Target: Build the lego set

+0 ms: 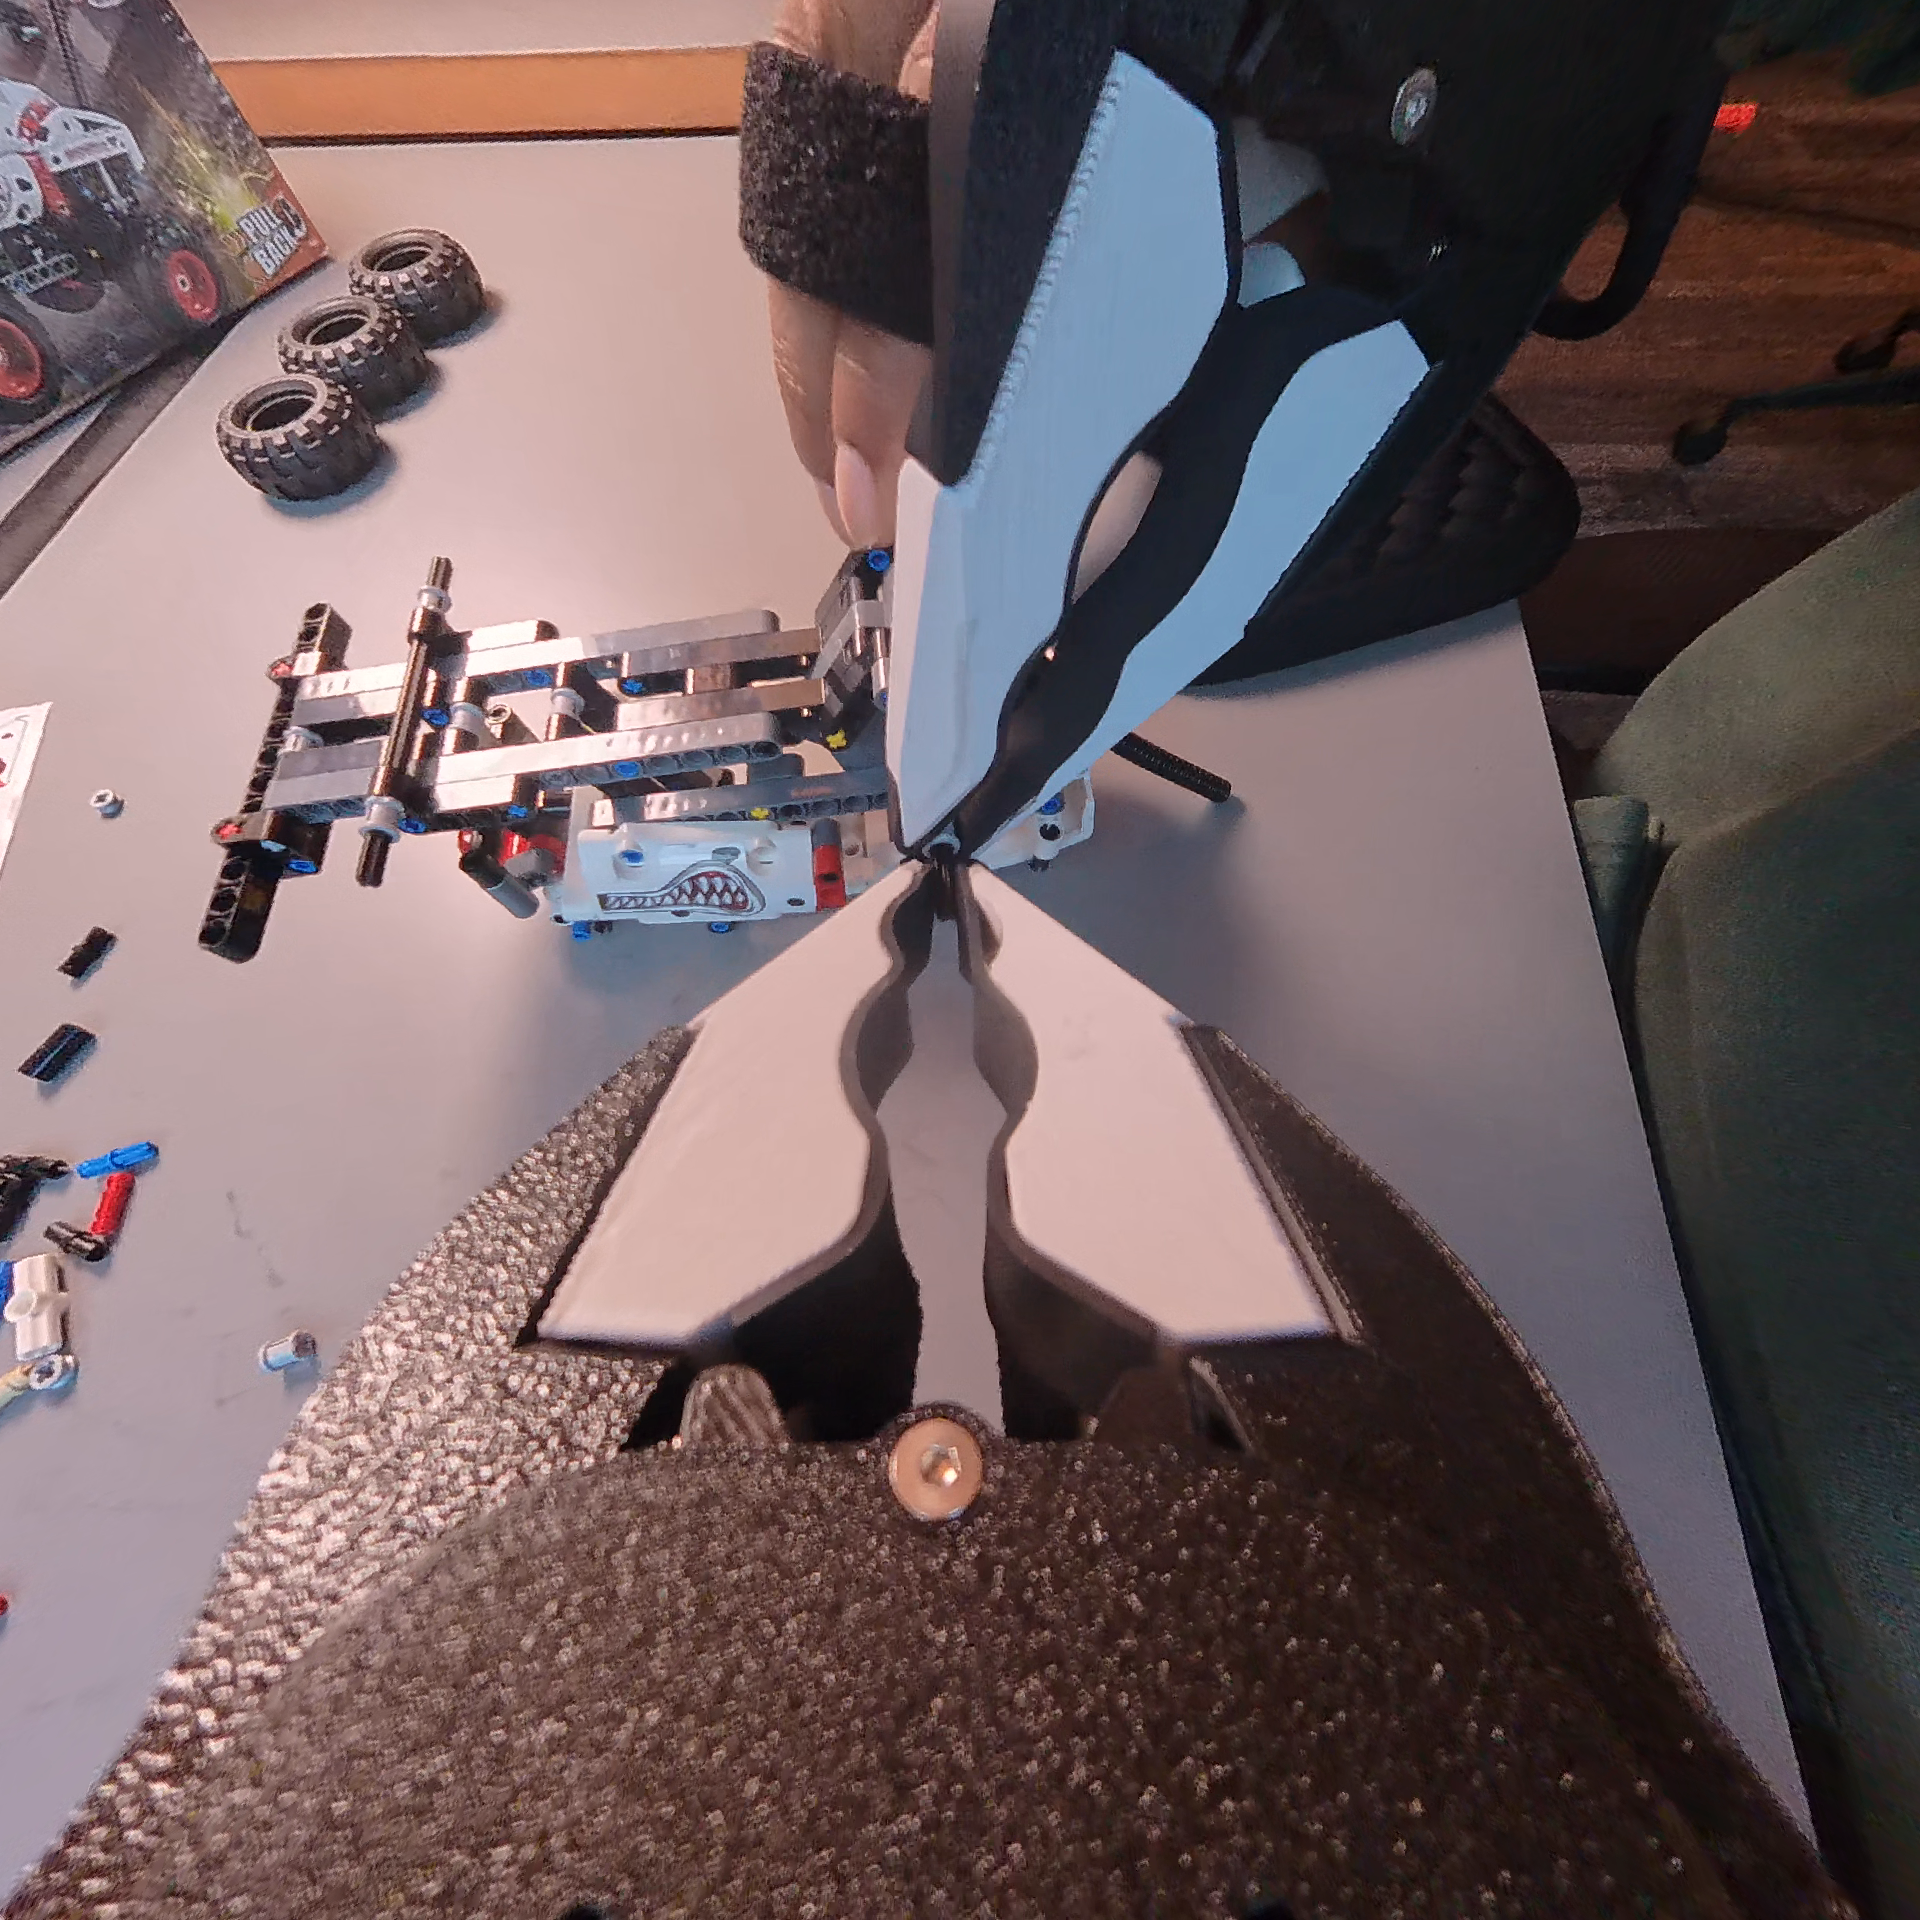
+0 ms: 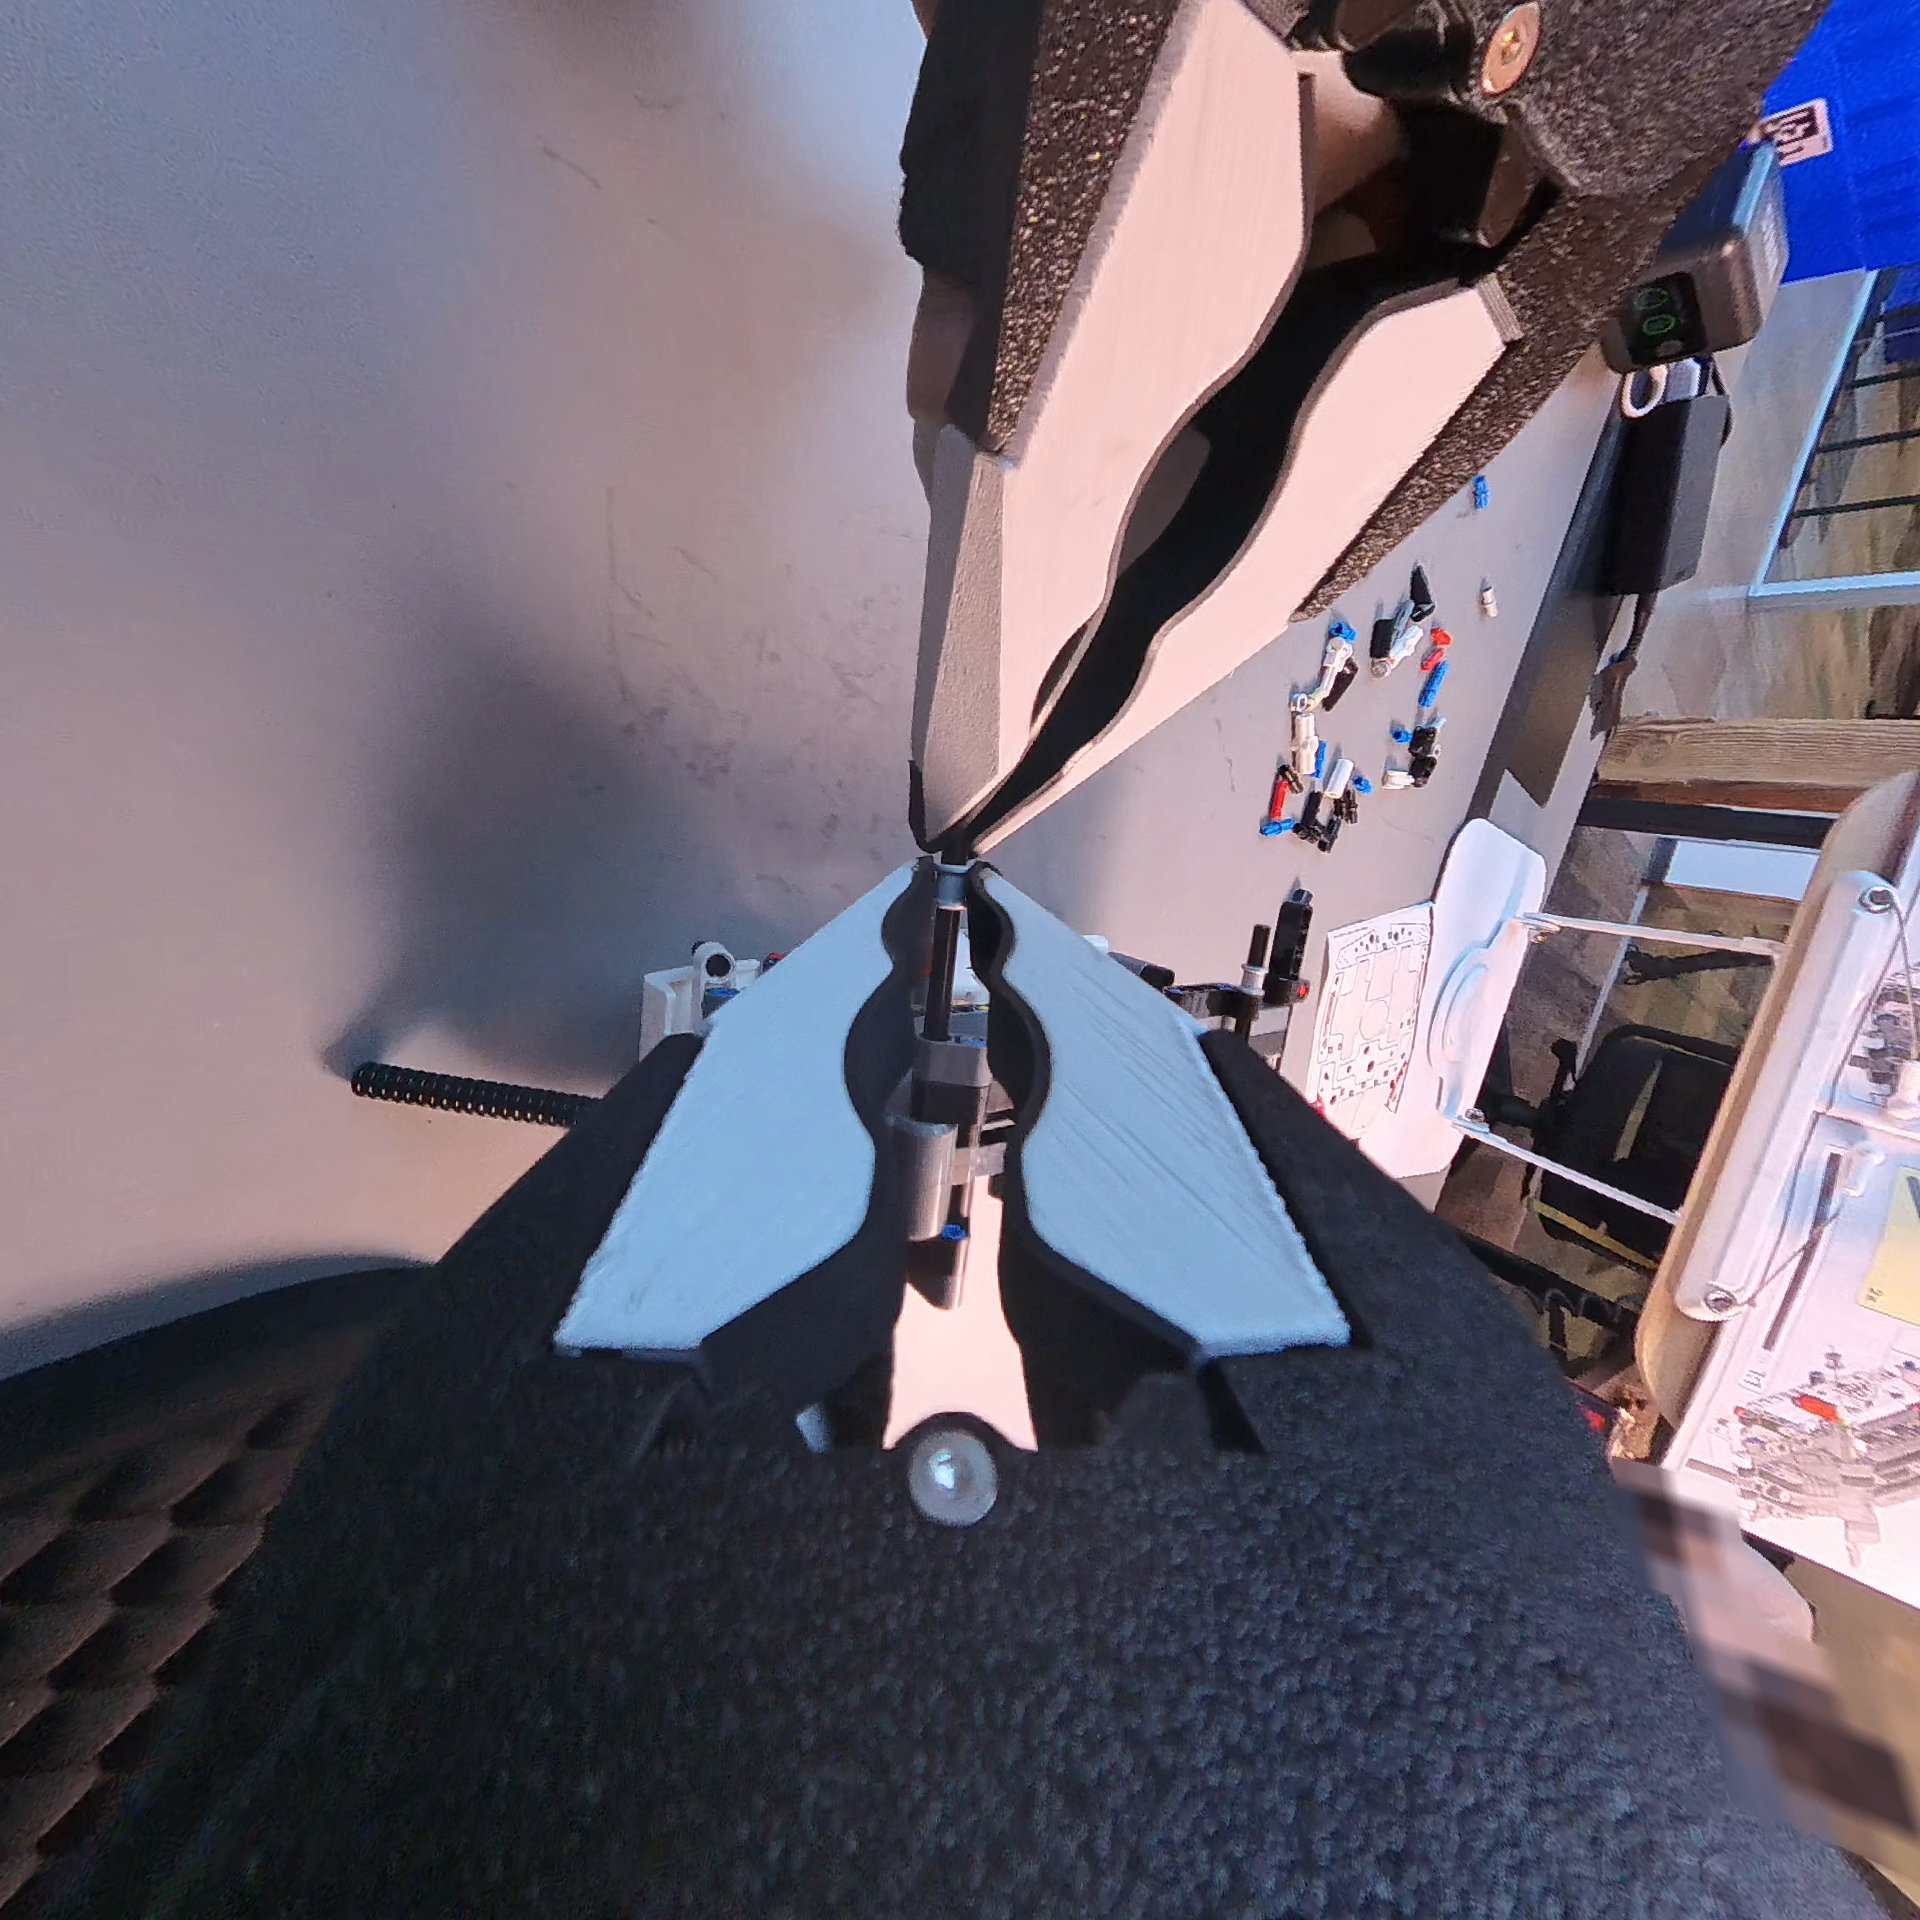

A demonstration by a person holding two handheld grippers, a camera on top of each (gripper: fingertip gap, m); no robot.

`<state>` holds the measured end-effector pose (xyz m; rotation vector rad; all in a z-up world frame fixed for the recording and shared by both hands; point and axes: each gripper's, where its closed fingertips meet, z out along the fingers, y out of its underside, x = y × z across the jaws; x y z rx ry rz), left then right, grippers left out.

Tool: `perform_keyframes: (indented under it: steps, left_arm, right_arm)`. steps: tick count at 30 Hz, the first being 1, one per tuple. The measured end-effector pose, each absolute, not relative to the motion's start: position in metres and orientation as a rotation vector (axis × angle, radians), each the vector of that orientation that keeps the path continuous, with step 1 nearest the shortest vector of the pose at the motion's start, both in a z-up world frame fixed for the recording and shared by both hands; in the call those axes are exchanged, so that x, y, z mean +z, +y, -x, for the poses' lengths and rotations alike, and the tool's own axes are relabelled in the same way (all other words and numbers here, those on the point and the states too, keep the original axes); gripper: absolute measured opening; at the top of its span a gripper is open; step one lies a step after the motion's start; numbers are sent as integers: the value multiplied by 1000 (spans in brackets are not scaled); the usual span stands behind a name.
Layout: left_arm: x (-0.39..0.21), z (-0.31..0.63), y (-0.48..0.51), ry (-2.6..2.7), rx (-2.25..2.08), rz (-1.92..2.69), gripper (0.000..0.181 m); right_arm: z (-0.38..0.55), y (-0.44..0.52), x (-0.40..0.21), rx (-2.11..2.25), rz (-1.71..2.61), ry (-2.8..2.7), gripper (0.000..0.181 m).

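Note:
The partly built lego truck chassis (image 1: 582,748), made of grey and black beams with a white shark-mouth panel, lies on the grey table (image 1: 623,416). A black axle (image 2: 940,966) sticks out of its near end with a small light grey bush (image 2: 951,865) on the tip. My left gripper (image 1: 943,885) is closed on the axle (image 1: 961,930). My right gripper (image 2: 949,871) comes down from above in the left wrist view (image 1: 940,847), closed on the bush. The two grippers' tips nearly touch. A person's finger (image 1: 852,468) rests by the chassis.
Three black tyres (image 1: 348,364) and the set's box (image 1: 114,197) lie at the far left. Loose small parts (image 1: 62,1247) (image 2: 1351,727), a sticker sheet (image 2: 1371,997) and a black ribbed rod (image 2: 468,1096) lie around. An instruction booklet (image 2: 1818,1351) stands at the right. A chair (image 1: 1766,1039) stands past the table edge. The grippers are tip to tip, or close to it. From either gripper's tips it is about 10 cm to the black ribbed rod (image 2: 468,1096).

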<state>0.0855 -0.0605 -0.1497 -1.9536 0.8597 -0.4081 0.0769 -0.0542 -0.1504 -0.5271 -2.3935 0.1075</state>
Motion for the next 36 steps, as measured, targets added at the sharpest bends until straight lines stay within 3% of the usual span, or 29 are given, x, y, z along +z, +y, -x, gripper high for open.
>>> perform_keyframes:
  steps: [20, 21, 22, 24, 27, 32, 36]
  left_arm:
    - [-148, -87, -59, 847, -411, 1937, 3]
    - [-148, -88, -59, 853, -418, 1937, 3]
    - [-148, -88, -59, 849, -415, 1929, 5]
    - [-145, -89, -61, 852, -426, 1917, 32]
    - [-145, -84, -64, 852, -432, 1913, 41]
    - [-148, -81, -66, 847, -475, 1920, 30]
    - [-150, -87, -60, 833, -497, 1908, 36]
  right_arm:
    - [-82, -48, -148, 138, 570, -2371, 6]
    - [-82, -48, -148, 142, 574, -2366, 8]
    - [-83, -48, -149, 149, 587, -2372, 26]
    - [-88, -47, -144, 220, 656, -2363, 38]
    - [-102, -33, -129, 384, 806, -2294, 42]
    - [-136, 6, -134, 643, 1090, -2135, 25]
    - [-145, 15, -145, 808, 1154, -2032, 15]
